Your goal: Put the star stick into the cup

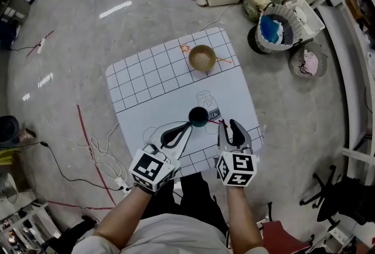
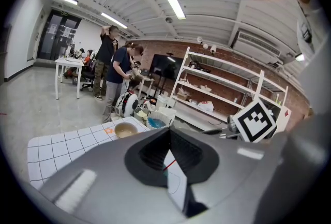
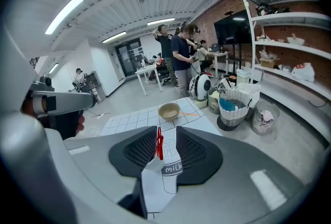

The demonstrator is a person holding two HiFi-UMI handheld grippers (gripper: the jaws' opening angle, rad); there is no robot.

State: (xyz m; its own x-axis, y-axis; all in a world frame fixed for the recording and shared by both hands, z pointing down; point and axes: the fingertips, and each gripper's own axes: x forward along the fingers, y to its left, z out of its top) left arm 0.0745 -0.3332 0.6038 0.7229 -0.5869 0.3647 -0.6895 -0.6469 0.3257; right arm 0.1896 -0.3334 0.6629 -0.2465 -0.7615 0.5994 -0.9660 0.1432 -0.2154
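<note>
A dark teal cup (image 1: 198,116) stands on the white grid mat (image 1: 146,94), beside a milk-bottle drawing. My left gripper (image 1: 188,125) has its bowed fingers closed, with the tips meeting at the cup's near-left rim. In the left gripper view only a teal sliver of the cup (image 2: 165,176) shows through the narrow gap. A thin red star stick (image 1: 214,122) runs from the cup's rim to my right gripper (image 1: 229,128). That gripper stands open, and the stick (image 3: 159,144) rests against its left finger. I cannot tell whether the stick's far end is inside the cup.
A tan bowl (image 1: 202,58) sits at the mat's far edge, with an orange star stick (image 1: 185,47) on its left and an orange stick (image 1: 224,60) on its right. Laundry baskets (image 1: 275,27) crowd the floor beyond. Cables (image 1: 94,153) lie to the left. Two people (image 2: 121,70) stand further off.
</note>
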